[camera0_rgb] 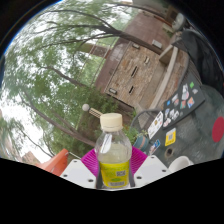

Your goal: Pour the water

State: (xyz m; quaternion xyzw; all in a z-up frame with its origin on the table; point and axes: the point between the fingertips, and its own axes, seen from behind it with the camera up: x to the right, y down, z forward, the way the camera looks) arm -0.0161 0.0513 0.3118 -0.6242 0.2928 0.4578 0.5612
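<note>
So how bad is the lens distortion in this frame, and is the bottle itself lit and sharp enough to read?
Gripper view: strong fisheye bending, trees and building curve and tilt around the centre. Gripper view: soft daylight, bright sky showing through the branches, no hard glare on the bottle. Gripper view: the bottle, held between the gripper jaws, shows its white cap and yellow label clearly; the label text is too small to read.

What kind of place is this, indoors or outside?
Probably outdoors in a wooded yard: tall trees and a wooden building rise beyond the capped bottle held between the gripper fingers.
</note>
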